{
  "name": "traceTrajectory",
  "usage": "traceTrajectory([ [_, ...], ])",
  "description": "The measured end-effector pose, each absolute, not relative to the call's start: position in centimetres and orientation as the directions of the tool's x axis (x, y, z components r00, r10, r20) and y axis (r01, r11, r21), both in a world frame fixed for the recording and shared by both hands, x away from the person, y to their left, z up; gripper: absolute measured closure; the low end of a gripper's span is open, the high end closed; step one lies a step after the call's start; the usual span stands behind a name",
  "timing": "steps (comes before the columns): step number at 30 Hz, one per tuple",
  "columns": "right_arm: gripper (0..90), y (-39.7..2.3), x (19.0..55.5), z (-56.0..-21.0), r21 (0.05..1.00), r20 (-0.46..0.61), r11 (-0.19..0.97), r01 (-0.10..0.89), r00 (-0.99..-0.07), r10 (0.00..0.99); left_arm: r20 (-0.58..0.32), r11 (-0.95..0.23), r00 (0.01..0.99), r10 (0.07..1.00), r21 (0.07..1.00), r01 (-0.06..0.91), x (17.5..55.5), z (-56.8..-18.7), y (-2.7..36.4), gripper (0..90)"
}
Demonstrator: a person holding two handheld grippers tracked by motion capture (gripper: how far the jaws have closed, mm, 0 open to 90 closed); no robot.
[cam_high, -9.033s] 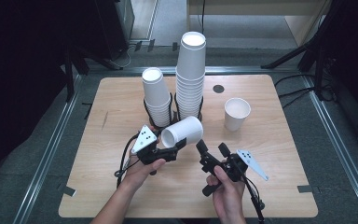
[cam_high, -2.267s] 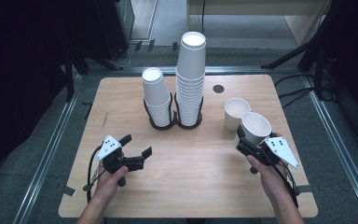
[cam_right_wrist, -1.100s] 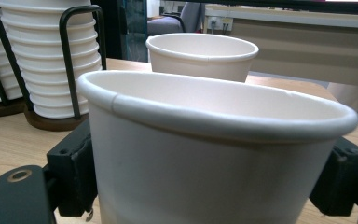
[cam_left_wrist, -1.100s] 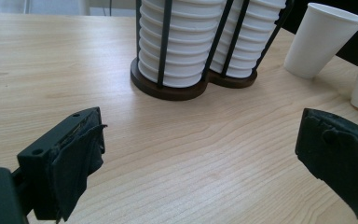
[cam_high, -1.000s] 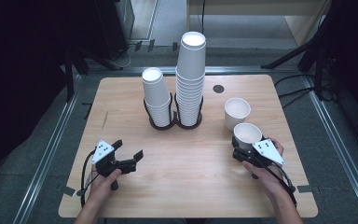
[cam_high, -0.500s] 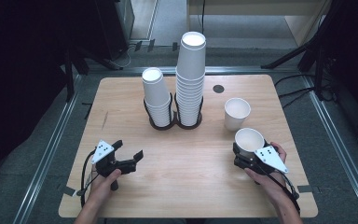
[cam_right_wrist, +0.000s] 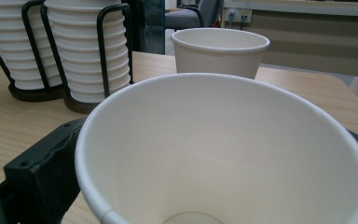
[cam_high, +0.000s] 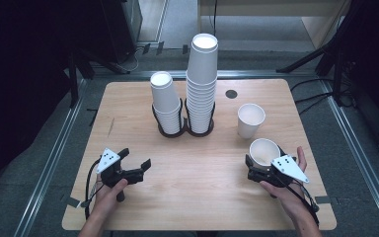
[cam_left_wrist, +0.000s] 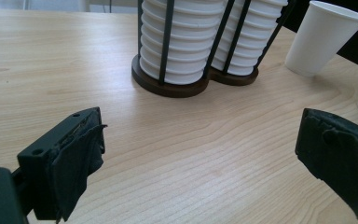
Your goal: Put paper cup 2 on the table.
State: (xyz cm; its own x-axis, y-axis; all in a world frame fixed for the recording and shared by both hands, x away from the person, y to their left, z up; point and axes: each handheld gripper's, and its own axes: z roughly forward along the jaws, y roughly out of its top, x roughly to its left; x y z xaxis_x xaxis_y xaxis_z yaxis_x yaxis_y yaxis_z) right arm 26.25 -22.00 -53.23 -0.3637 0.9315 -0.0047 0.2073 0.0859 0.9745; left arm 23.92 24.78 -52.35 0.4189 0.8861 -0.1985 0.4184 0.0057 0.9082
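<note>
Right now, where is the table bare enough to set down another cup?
The middle of the table, between left claw and right claw, is bare; so is the far left. Crowded: cup holder, standing cup, cup between the right claw's jaws.

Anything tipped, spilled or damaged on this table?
Nothing stands out. Both loose cups stand upright: one alone, one between the right gripper's opened jaws. The two stacks sit straight in their holder. The left gripper's jaw padding looks frayed.

Two black hand-held grippers, bare forearms

The left hand-held gripper (cam_high: 134, 167) and right hand-held gripper (cam_high: 257, 170) each carry a grey three-cornered plate with dark dots, torn black jaw pads and trailing black cables.
</note>
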Motion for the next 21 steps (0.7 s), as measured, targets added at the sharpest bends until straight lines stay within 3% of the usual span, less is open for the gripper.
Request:
traceTrajectory([
  [21,0.0,-25.3,23.2,-51.2,0.98,-0.039,0.114,0.165,-0.398,0.917,-0.183,0.002,0.382,0.906,0.904,0.427,22.1,-52.4,26.0,1.4],
])
